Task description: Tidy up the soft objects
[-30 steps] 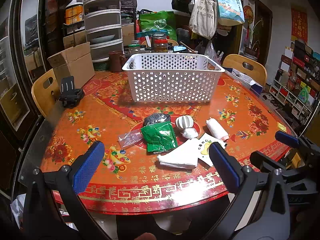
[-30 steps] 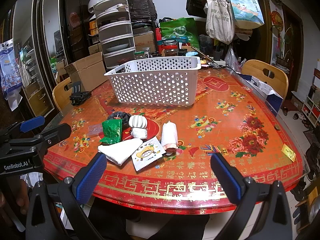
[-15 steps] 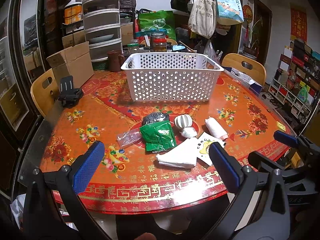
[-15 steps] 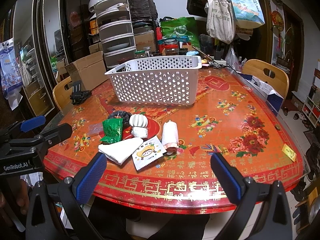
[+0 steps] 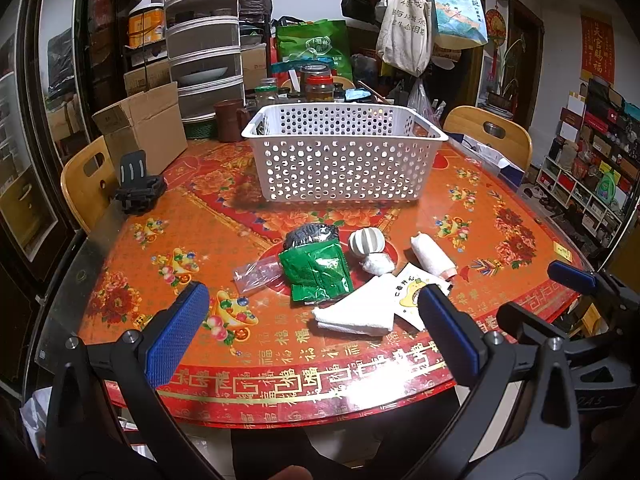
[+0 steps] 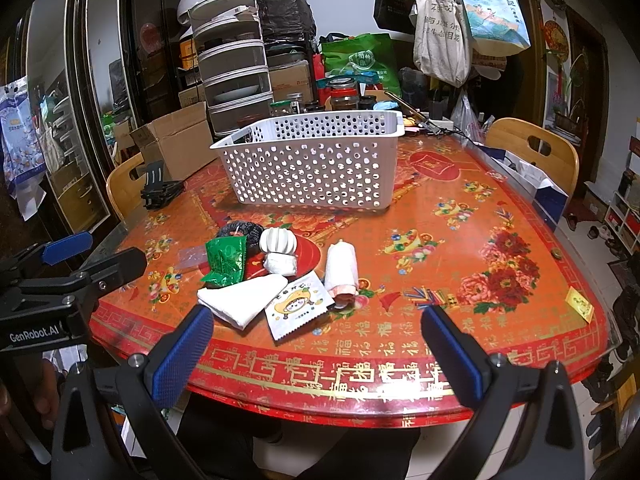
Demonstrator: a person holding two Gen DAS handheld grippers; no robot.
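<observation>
A white perforated basket (image 5: 344, 152) (image 6: 316, 160) stands at the middle back of the round red table. In front of it lies a cluster: a green foil packet (image 5: 314, 270) (image 6: 226, 258), a dark knitted item (image 5: 310, 234), a white ribbed ball (image 5: 366, 240) (image 6: 278, 240), a small white wad (image 5: 376, 264), a white cloth roll (image 5: 432, 258) (image 6: 341, 266), a folded white cloth (image 5: 356, 314) (image 6: 244, 294), a printed sachet (image 6: 298, 306) and a clear bag (image 5: 256, 274). My left gripper (image 5: 312, 336) is open at the near table edge before the cluster. My right gripper (image 6: 316, 356) is open, to the cluster's right.
A black phone stand (image 5: 138, 192) sits at the table's left. A cardboard box (image 5: 144, 128), jars (image 5: 318, 88) and stacked containers (image 5: 204, 44) stand behind the basket. Wooden chairs stand at left (image 5: 86, 184) and back right (image 6: 532, 152). A small yellow slip (image 6: 580, 304) lies at the right edge.
Both grippers stay open and nearly still; the views drift only slightly. Nothing on the table has moved.
</observation>
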